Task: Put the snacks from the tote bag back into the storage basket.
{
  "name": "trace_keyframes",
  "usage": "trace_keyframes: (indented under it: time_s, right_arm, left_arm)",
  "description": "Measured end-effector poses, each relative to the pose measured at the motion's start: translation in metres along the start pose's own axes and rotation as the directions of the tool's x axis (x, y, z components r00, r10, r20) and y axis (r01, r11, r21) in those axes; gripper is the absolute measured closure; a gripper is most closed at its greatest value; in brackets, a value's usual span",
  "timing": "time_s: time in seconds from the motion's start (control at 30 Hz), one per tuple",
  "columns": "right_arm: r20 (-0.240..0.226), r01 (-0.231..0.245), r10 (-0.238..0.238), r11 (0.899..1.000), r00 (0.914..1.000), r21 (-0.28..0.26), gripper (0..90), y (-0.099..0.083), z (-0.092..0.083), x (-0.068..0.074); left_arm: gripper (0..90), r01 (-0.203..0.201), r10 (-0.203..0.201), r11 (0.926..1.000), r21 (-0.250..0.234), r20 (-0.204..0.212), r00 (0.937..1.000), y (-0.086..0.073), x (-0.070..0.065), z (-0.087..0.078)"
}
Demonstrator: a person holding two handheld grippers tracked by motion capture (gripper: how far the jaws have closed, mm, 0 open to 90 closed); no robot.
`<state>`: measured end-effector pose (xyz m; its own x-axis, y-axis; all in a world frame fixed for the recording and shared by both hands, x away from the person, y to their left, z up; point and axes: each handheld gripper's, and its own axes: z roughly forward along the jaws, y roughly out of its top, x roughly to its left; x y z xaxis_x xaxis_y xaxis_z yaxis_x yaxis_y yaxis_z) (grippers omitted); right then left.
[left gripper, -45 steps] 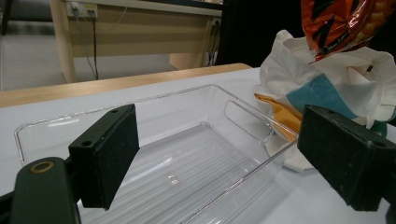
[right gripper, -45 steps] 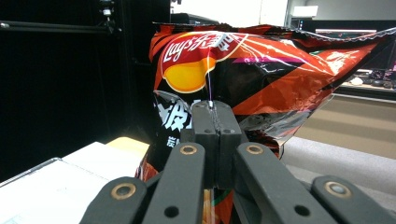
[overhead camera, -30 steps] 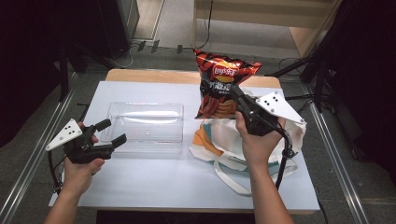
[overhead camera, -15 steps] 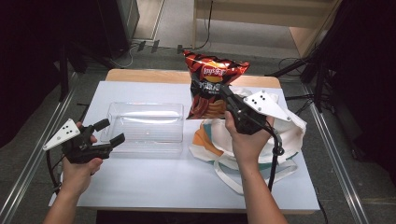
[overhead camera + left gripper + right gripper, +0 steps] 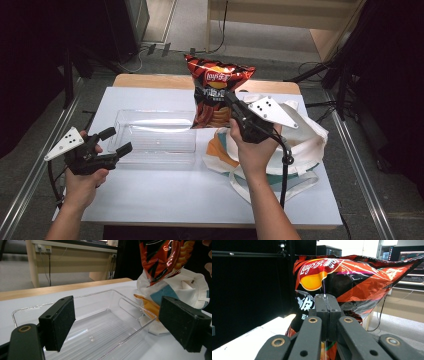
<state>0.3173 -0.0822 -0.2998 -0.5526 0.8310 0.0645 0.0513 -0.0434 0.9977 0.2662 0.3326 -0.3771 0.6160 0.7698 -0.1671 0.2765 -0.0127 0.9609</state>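
A red and black crisp bag (image 5: 215, 92) hangs upright above the table, between the clear tray and the tote bag. My right gripper (image 5: 231, 100) is shut on the bag's side edge; in the right gripper view its jaws (image 5: 326, 297) pinch the foil of the crisp bag (image 5: 352, 277). A clear plastic tray (image 5: 155, 135) lies at the table's left middle with nothing in it. My left gripper (image 5: 116, 141) stands open just off the tray's near left corner, its jaws wide apart in the left gripper view (image 5: 117, 317) with the tray (image 5: 100, 325) beyond them.
A white tote bag (image 5: 300, 135) with orange and teal patches lies crumpled at the right, its straps trailing toward the front edge. A wooden strip (image 5: 150, 81) runs along the table's far edge. Bare white tabletop (image 5: 165, 195) lies near the front.
My right gripper has carried the crisp bag to the left, away from the tote bag and closer to the tray. The left gripper has stayed where it was.
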Motion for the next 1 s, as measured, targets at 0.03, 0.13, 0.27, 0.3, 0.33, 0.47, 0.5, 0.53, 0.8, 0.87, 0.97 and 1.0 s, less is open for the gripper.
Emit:
trace_keyframes:
  time_s: [0.03,0.13,0.27,0.3,0.33,0.47,0.5,0.53,0.8,0.87,0.97,1.0]
  right_arm:
    - [-0.002,0.001,-0.001,1.0,1.0,-0.001,90.0,0.0,0.001,0.001]
    - [-0.009,-0.002,0.002,1.0,1.0,0.0,90.0,-0.001,0.004,0.004]
    - [-0.016,-0.005,0.005,1.0,0.9999,0.001,90.0,-0.002,0.008,0.009]
    - [-0.019,-0.005,0.005,1.0,0.9998,0.003,90.0,-0.003,0.009,0.01]
    - [-0.023,0.0,0.0,1.0,0.9997,0.0,90.0,-0.003,0.01,0.011]
    - [-0.03,-0.01,0.01,1.0,0.9995,0.004,90.0,-0.004,0.013,0.016]
    - [-0.031,-0.012,0.012,1.0,0.9994,0.004,90.0,-0.005,0.014,0.016]
    - [-0.03,-0.017,0.017,1.0,0.9994,0.002,90.0,-0.005,0.014,0.017]
    - [-0.044,-0.02,0.02,1.0,0.9988,0.004,90.0,-0.008,0.021,0.025]
    - [-0.047,-0.02,0.02,1.0,0.9987,0.007,90.0,-0.01,0.023,0.028]
    - [-0.053,-0.016,0.016,1.0,0.9985,0.012,90.0,-0.012,0.026,0.031]
    - [-0.052,-0.016,0.016,1.0,0.9985,0.012,90.0,-0.012,0.027,0.032]
  left_arm:
    - [14.4,0.002,-0.002,1.0,-0.002,0.001,1.0,0.0,0.0,0.0]
    - [14.5,0.001,-0.001,1.0,-0.001,0.002,1.0,0.0,0.0,0.0]
    - [14.5,0.004,-0.004,1.0,-0.003,0.002,1.0,0.0,0.0,-0.001]
    - [14.5,0.003,-0.003,1.0,-0.004,0.002,1.0,0.0,0.0,-0.001]
    - [14.5,0.004,-0.004,1.0,-0.006,0.001,1.0,0.0,0.0,-0.001]
    - [14.7,0.006,-0.006,1.0,-0.007,0.001,1.0,0.0,0.0,-0.002]
    - [14.7,0.006,-0.006,1.0,-0.007,0.003,1.0,0.0,0.0,-0.002]
    - [14.8,0.006,-0.006,1.0,-0.005,0.002,1.0,0.0,0.0,-0.002]
    - [14.8,0.006,-0.006,1.0,-0.005,0.004,1.0,0.0,0.0,-0.002]
    - [14.8,0.005,-0.005,1.0,-0.005,0.003,1.0,0.0,0.0,-0.002]
    - [14.9,0.005,-0.005,1.0,-0.007,0.006,1.0,0.0,0.001,-0.002]
    - [14.9,0.007,-0.007,1.0,-0.007,0.007,1.0,0.0,0.0,-0.002]
